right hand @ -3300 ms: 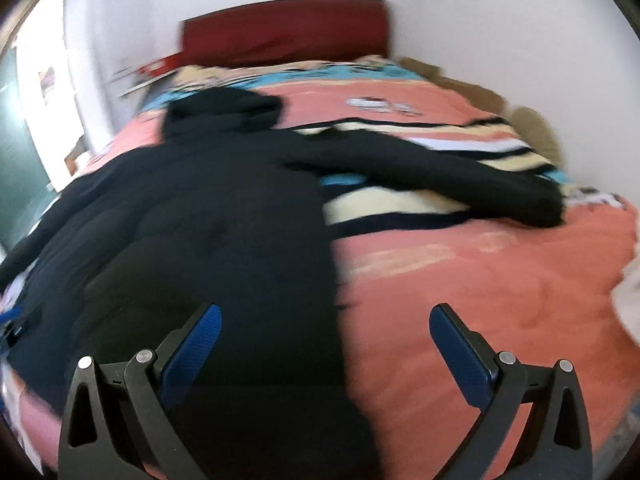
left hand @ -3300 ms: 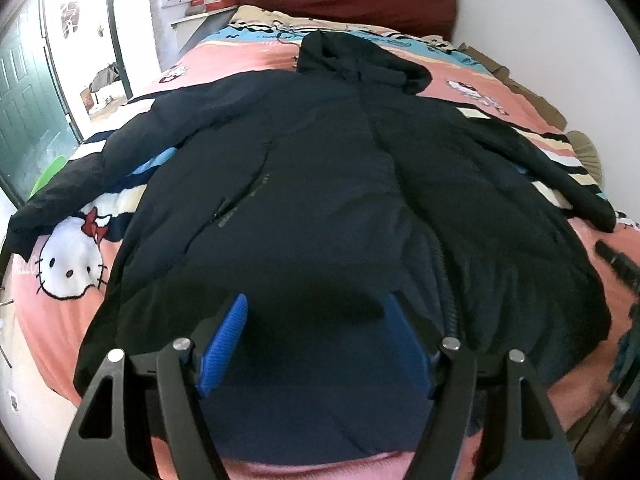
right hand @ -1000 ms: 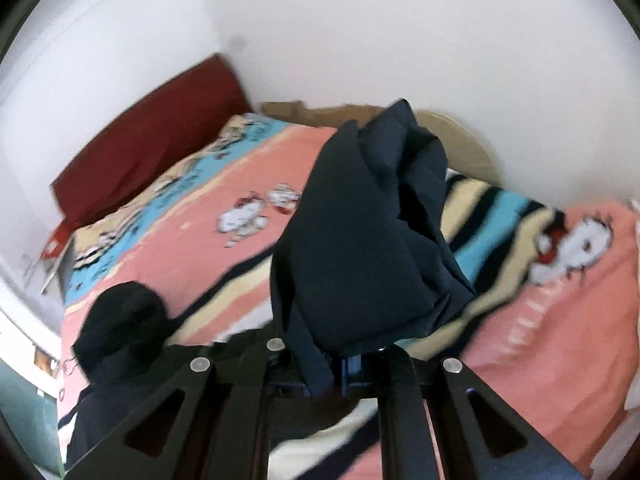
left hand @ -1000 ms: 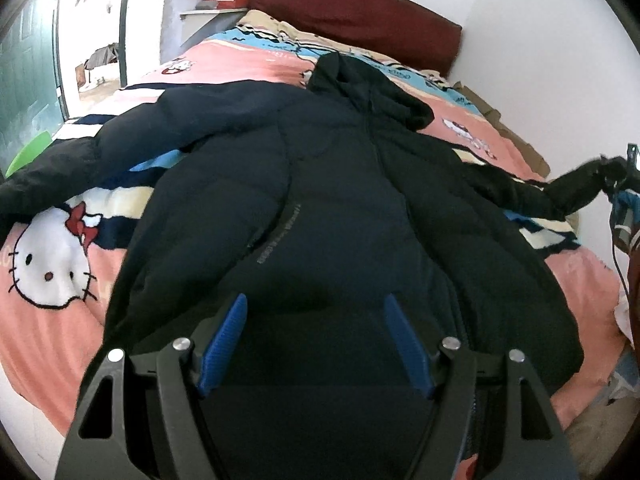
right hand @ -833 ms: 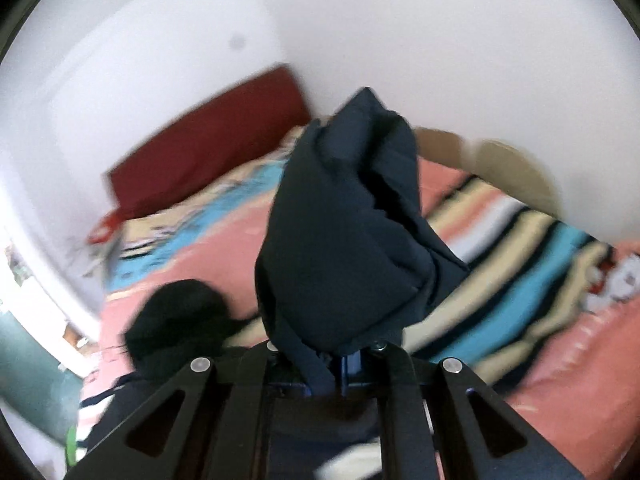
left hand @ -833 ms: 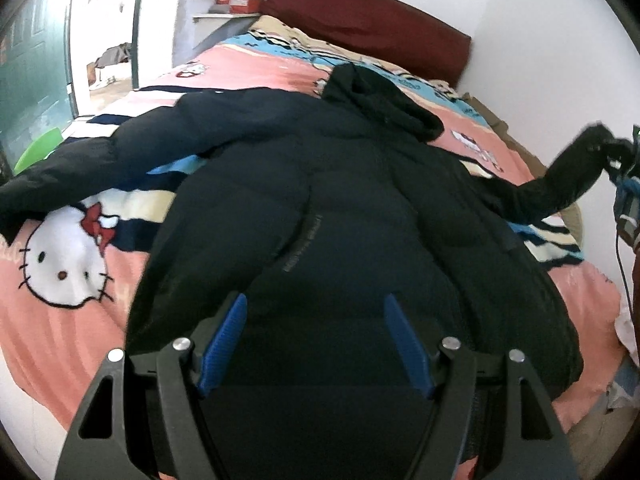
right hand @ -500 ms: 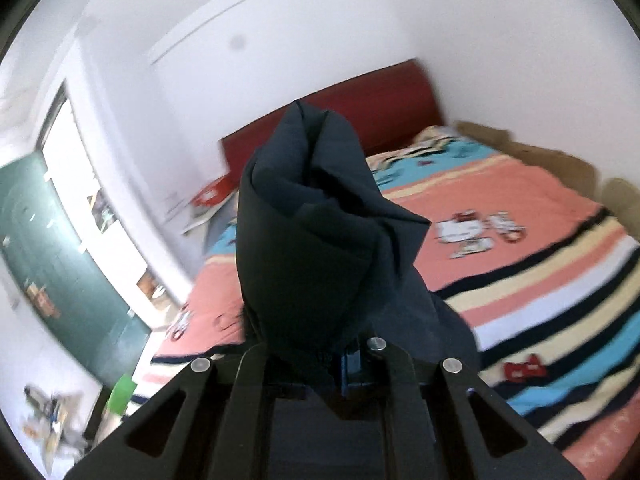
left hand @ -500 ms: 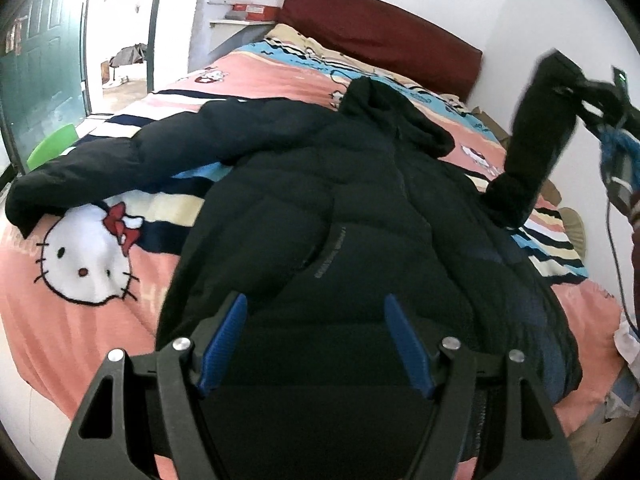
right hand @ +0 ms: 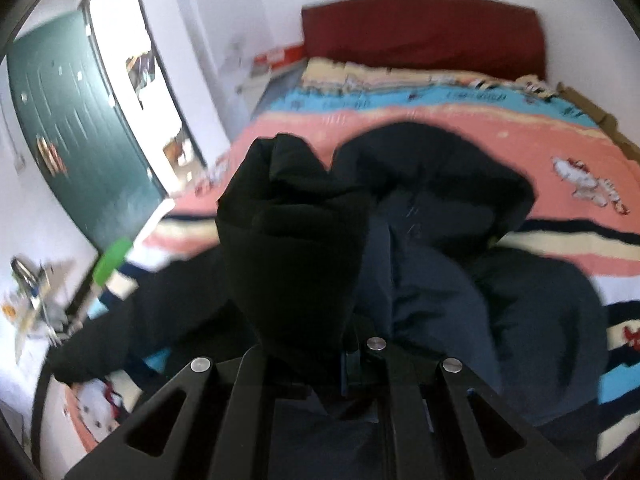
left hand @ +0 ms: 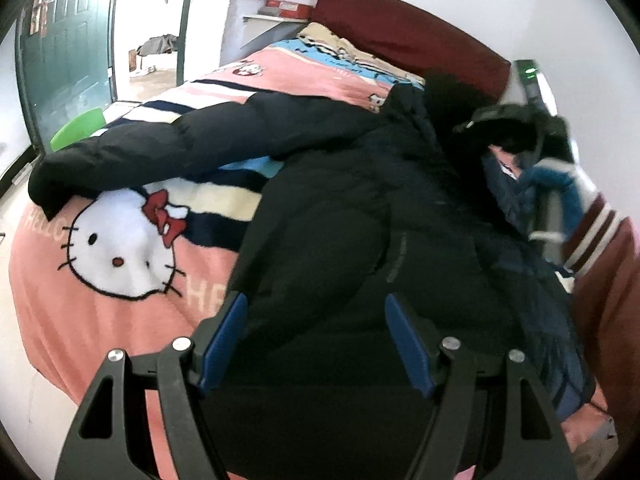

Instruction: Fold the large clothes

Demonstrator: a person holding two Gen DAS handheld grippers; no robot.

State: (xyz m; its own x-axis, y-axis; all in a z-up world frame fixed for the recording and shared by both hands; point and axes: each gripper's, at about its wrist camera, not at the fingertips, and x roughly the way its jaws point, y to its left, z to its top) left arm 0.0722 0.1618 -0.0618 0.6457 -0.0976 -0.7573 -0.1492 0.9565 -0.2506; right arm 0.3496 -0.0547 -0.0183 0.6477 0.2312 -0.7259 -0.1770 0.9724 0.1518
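Note:
A large black hooded puffer jacket (left hand: 352, 216) lies face up on the bed, hood (right hand: 436, 164) toward the headboard. Its one sleeve (left hand: 160, 152) stretches out to the left over the blanket. My right gripper (right hand: 344, 354) is shut on the cuff of the other sleeve (right hand: 292, 240) and holds it up over the jacket's chest; it also shows at the right of the left wrist view (left hand: 516, 136). My left gripper (left hand: 316, 336) is open and empty, hovering over the jacket's lower hem.
The bed has a pink Hello Kitty blanket (left hand: 116, 248) and a dark red headboard (left hand: 404, 52). A green door (left hand: 60, 48) stands open on the left, with a green chair (left hand: 78, 128) beside the bed. A white wall runs along the right.
My right gripper took the right sleeve's cuff, lifted it off the bed and swung it left over the jacket's body. My left gripper stayed open over the hem, drifting slightly.

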